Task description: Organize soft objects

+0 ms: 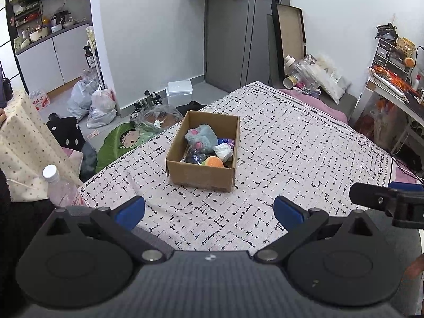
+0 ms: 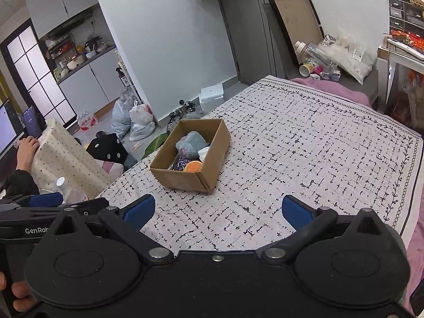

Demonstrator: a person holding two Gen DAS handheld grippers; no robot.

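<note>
While both grippers hang above the near part of the bed [image 1: 304, 143], the cardboard box [image 1: 202, 176] sits on the patterned cover well ahead of them, close to the bed's left edge, where the cover drops to the floor. The left gripper [image 1: 209, 209] has its blue fingers spread wide with nothing between them, and the right gripper [image 2: 218, 212] is spread the same way, also empty. Inside the box lie a grey plush toy [image 1: 201, 136], an orange ball [image 1: 214, 162], a white crumpled wad [image 1: 224, 151] and a dark bundle [image 1: 194, 157], all below its rim. To the right of the box and between it and the grippers the cover is bare. A plastic bottle [image 1: 59, 185] stands left of the left gripper, at the bed's near corner.
</note>
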